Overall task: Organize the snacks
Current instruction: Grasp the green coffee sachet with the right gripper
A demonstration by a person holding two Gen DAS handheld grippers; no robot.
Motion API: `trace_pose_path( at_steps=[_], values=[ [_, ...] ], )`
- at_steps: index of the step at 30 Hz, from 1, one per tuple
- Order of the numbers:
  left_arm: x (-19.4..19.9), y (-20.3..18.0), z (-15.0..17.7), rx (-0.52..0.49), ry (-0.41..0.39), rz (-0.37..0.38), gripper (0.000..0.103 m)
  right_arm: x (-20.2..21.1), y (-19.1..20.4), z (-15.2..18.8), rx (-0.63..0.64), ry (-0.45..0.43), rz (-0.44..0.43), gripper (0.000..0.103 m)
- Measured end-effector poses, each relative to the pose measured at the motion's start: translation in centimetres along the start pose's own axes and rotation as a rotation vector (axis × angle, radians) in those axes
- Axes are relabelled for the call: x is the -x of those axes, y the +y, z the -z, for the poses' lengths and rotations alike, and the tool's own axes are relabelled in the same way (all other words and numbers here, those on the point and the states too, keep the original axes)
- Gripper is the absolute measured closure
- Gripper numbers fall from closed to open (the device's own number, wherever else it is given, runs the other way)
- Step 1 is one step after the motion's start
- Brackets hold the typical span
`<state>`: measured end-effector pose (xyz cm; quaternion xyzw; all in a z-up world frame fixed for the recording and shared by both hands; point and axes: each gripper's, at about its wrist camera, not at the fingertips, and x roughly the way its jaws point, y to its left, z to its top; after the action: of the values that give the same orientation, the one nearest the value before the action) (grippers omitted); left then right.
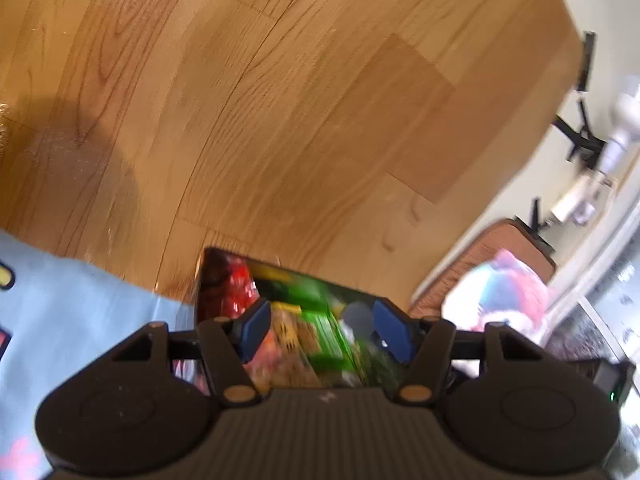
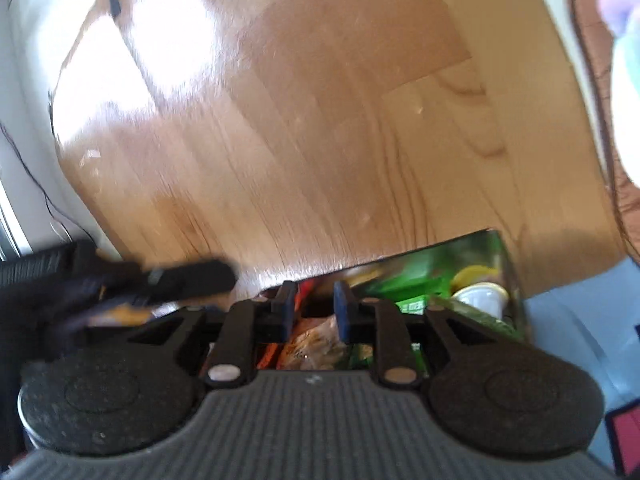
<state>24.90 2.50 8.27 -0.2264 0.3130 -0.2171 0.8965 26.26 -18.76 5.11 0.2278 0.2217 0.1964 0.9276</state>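
Seen from the left wrist, the left gripper (image 1: 320, 330) hangs over a clear box (image 1: 280, 276) packed with snacks (image 1: 304, 332), which stands on the wood floor (image 1: 280, 100) at the edge of a pale blue mat (image 1: 80, 312). The box lies directly below and ahead of the fingers, its long axis running away and to the right, with a red packet (image 1: 232, 288) at its left end and green packs toward the right. The jaws stand partly apart and nothing is clamped between the blue pads (image 1: 256, 328); blur hides whether a pad brushes the contents. Moving right, in the right wrist view the right gripper (image 2: 312, 316) sits over the same box (image 2: 500, 264), nearer its left half, and the long axis runs off to the right, where a white cup (image 2: 480, 296) and a yellow item rest among the green packs. Its jaws show only a narrow gap, and no snack is gripped; an orange-tan packet (image 2: 312, 344) lies beneath the gap. At the left of that view a dark, blurred shape is likely the other tool. Both grippers are about equally close to the box, so I judge either could reach in next, the right one needing to open wider first.
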Motion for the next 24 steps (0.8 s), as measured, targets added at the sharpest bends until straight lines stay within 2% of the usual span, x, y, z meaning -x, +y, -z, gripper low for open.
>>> trace_pose_path(
  at_steps=[3,5,7,10,13,16,20,21,24],
  values=[
    [3.3,-0.2,2.3,-0.031,0.012,-0.006,0.045,3.1,0.3,1.0,-0.015,0.031,-0.039,0.078],
    [6.0,0.3,4.4,-0.028,0.022,-0.011,0.043,4.9,1.0,2.6,-0.036,0.108,-0.083,0.078],
    [8.9,1.4,6.8,0.002,0.032,-0.018,0.042,6.2,2.4,5.1,-0.025,0.223,-0.137,0.077],
    [13.3,3.4,10.2,0.081,0.04,-0.025,0.042,7.5,5.3,9.4,0.074,0.4,-0.213,0.068],
    [17.5,4.8,13.0,0.162,0.018,-0.031,0.042,9.4,8.1,13.2,0.199,0.484,-0.25,0.067],
    [20.0,5.7,15.5,0.224,0.01,-0.026,0.042,11.6,10.2,15.9,0.292,0.428,-0.244,0.059],
    [20.6,6.3,18.2,0.262,0.05,-0.006,0.042,13.2,12.0,17.3,0.38,0.404,-0.226,0.059],
    [20.4,6.3,18.7,0.26,0.062,-0.005,0.039,13.5,12.2,17.6,0.39,0.4,-0.221,0.059],
    [19.8,6.1,19.8,0.243,0.068,-0.029,0.036,14.2,12.4,18.0,0.403,0.386,-0.202,0.059]
  ],
)
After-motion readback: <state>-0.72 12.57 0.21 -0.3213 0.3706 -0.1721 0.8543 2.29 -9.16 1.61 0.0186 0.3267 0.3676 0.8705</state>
